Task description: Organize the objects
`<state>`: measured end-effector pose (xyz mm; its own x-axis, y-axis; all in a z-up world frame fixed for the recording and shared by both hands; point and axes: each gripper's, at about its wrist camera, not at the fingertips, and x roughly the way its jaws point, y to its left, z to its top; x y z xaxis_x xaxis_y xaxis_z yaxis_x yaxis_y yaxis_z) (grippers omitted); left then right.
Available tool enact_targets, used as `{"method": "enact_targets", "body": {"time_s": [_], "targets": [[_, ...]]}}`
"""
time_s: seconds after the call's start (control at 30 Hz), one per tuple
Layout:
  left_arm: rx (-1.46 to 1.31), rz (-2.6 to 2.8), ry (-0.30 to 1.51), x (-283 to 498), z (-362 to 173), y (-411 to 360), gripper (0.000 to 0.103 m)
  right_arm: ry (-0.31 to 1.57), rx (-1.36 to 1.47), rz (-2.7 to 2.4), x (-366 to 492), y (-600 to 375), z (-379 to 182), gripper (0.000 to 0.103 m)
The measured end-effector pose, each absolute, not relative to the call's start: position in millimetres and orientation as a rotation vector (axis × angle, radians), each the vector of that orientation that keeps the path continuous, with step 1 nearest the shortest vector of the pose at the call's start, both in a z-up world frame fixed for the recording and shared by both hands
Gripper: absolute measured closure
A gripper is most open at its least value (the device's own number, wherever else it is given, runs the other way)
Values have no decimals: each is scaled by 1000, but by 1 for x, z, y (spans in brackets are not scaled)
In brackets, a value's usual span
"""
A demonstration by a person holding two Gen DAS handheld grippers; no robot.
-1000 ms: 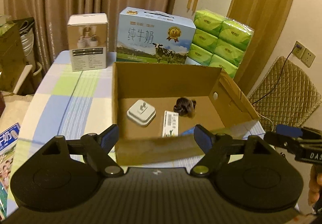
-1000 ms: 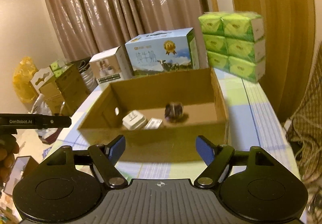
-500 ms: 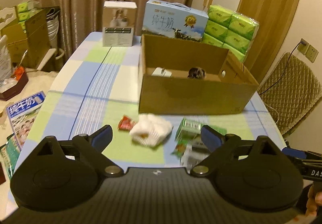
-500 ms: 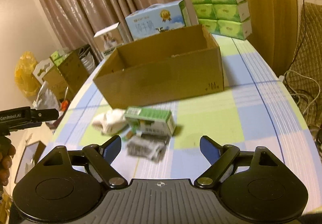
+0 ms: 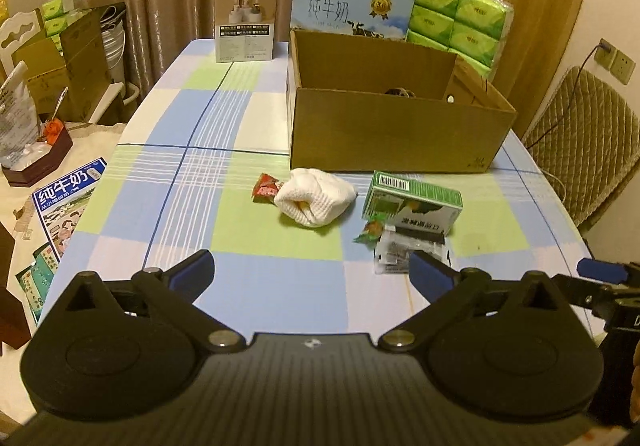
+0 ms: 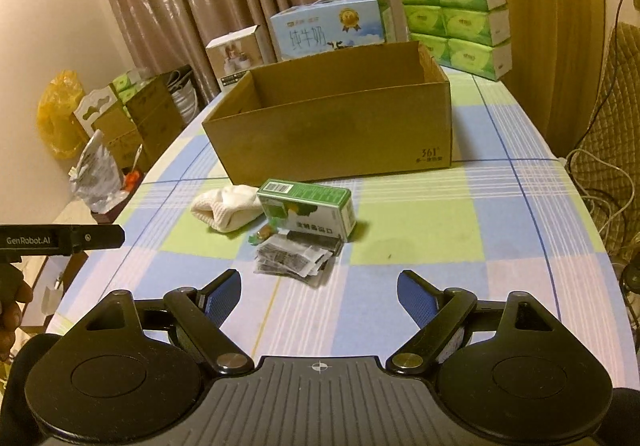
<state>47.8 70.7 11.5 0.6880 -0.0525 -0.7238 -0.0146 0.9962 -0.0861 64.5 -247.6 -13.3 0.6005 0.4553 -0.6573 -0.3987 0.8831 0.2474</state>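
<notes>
Now both of my grippers hang over the near end of the checked tablecloth (image 5: 240,230), short of the clutter. My left gripper (image 5: 311,272) has its jaws opening, nothing between them; my right gripper (image 6: 319,291) stands spread wide and empty too. Ahead of the left tips, just beyond them, lie a white knitted sock (image 5: 314,198) and, touching it on its left, a red snack wrapper (image 5: 265,187). Ahead of the right tips sit a green carton (image 6: 309,207), a small green candy (image 6: 262,234) and clear packets (image 6: 298,261), bunched together. Behind them all stands the open cardboard box (image 6: 340,133), well beyond either pair of tips, with a dark object (image 5: 398,91) barely showing inside.
</notes>
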Motion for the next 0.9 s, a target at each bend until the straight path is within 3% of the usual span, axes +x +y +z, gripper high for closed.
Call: {"method": "enact_targets", "body": {"time_s": [0.9], "targets": [[-41,-32,867,62,-10,75,2,813,-98,602,88,-220,-38,20]]}}
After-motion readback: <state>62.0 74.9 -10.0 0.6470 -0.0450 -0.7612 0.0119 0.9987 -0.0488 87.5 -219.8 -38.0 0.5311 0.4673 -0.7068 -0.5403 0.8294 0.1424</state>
